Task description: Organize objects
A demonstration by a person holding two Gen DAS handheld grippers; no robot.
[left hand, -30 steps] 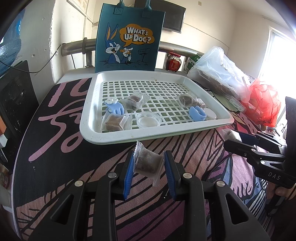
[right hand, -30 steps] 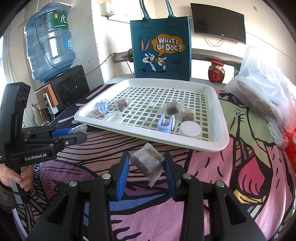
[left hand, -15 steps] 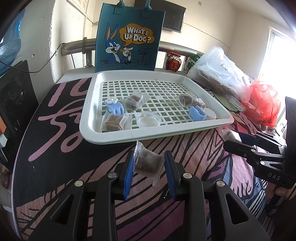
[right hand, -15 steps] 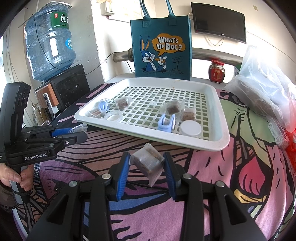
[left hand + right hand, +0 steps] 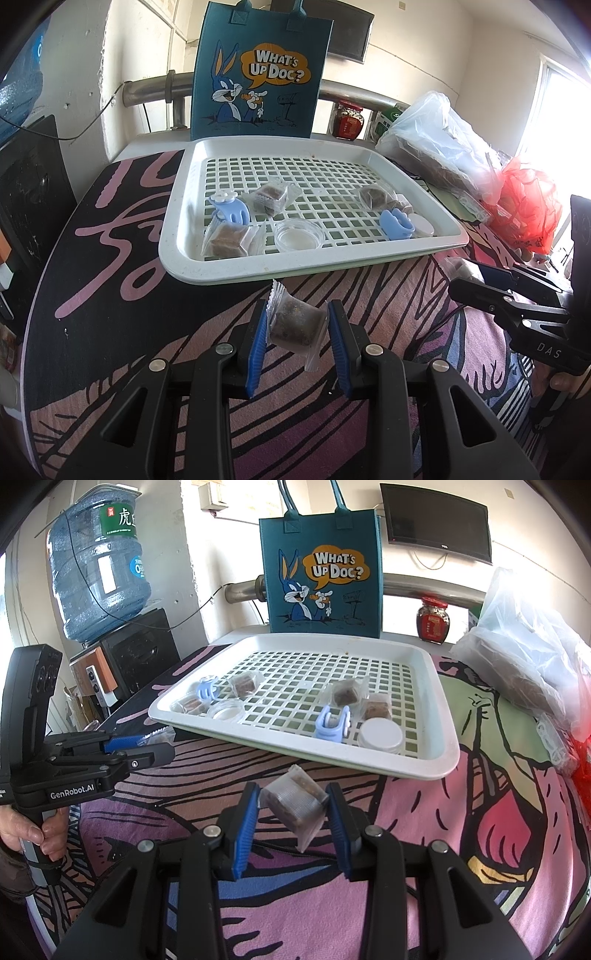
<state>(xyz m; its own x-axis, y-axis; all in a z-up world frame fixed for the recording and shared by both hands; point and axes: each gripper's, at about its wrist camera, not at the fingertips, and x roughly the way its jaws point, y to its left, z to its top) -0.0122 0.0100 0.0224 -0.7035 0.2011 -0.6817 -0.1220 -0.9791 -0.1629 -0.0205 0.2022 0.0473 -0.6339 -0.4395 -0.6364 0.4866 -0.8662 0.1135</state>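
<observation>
Nothing moved since before, each hand-held gripper (left (image 5: 296,328), right (image 5: 293,805)) clamping a wrapped snack (image 5: 295,324), short of the tray (image 5: 177,236).

The tray (image 5: 177,236) looks like smooth white plastic with a soft shine, its floor a moulded grid. The table cover (image 5: 480,812) is matt printed cloth. The snack packet (image 5: 295,325) has a thin, clear, glossy wrapper with a crimped edge at 11 o'clock. The gripper pads (image 5: 257,343) are ribbed blue rubber or plastic on matt black plastic arms. The tote bag (image 5: 321,572) seems matt felt-like fabric. The pipe (image 5: 155,88), at 10 o'clock from the tray, is dull metal.
</observation>
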